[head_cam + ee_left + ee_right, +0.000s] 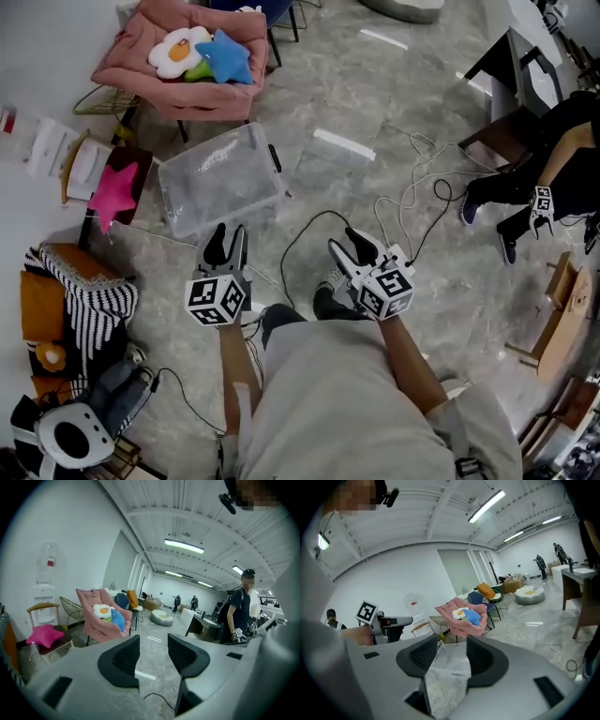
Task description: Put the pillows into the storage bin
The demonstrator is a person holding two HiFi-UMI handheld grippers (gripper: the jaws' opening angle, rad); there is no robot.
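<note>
On the pink armchair (208,98) across the room, three pillows sit together: an egg-shaped pillow (178,49), a blue star pillow (226,56) and a green pillow (197,70) wedged between them. A pink star pillow (113,190) lies apart on a small chair (141,157) by the wall. Nearer us, the clear storage bin (220,178) stands on the grey floor (375,103). We hold our left tongs (228,236) and right tongs (343,242) just short of it, both with jaws apart, gripping nothing.
</note>
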